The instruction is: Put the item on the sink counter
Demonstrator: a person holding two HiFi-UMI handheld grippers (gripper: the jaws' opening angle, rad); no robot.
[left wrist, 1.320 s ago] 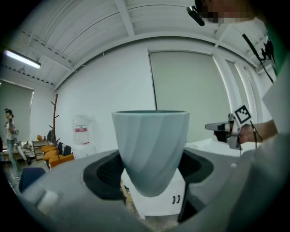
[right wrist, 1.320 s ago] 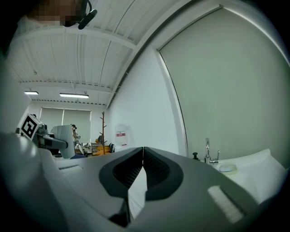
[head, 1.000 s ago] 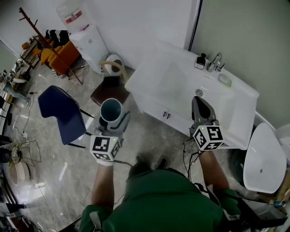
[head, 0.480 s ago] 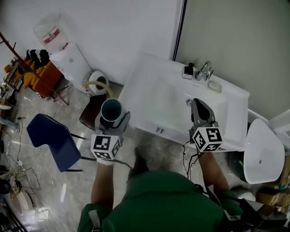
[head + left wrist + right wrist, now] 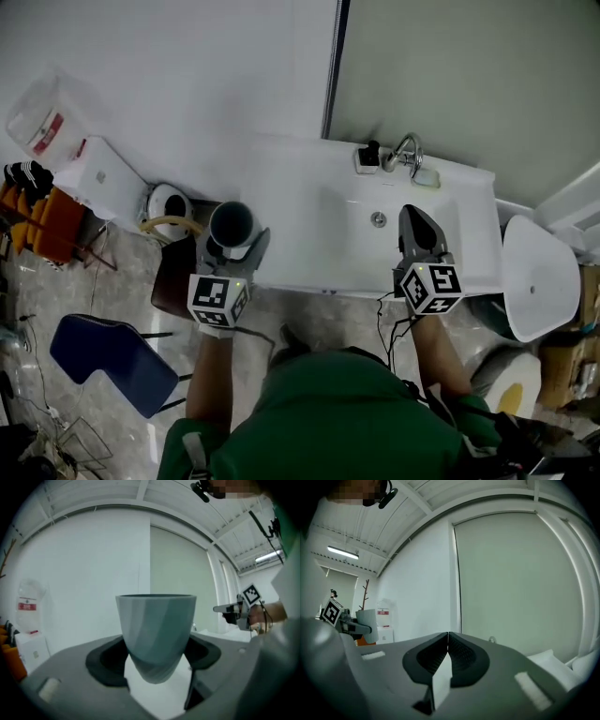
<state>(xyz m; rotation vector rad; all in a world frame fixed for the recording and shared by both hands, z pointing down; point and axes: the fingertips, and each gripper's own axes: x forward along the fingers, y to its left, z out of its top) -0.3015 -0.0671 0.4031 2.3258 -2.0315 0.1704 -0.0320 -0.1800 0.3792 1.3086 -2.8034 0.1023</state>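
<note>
In the head view, looking steeply down, I am holding a grey-blue cup (image 5: 231, 223) upright in my left gripper (image 5: 231, 247), mouth facing up, at the left end of the white sink counter (image 5: 300, 192). The cup is in the air and not yet resting on the surface. I judge I am carrying it level and upright so that it can go straight down onto its base. My right gripper (image 5: 415, 221) is hanging over the near edge of the counter, right of the basin drain (image 5: 378, 219), well apart from the cup and out of the way. A faucet (image 5: 405, 150) is standing at the far edge. To the far left a water dispenser (image 5: 98, 173) is carrying a bottle with a red label (image 5: 52, 133), whose writing is too small to read. The cubes on both grippers are showing black-and-white square markers, with no words. In the left gripper view, the jaws are standing wide and pressing on the tapered lower part of the cup, one on each side, while the rim is rising above them. I think a grip this low is leaving the base free to meet the counter. In the right gripper view, the jaws are closed together with nothing between them, and the far red label is again unreadable.
</note>
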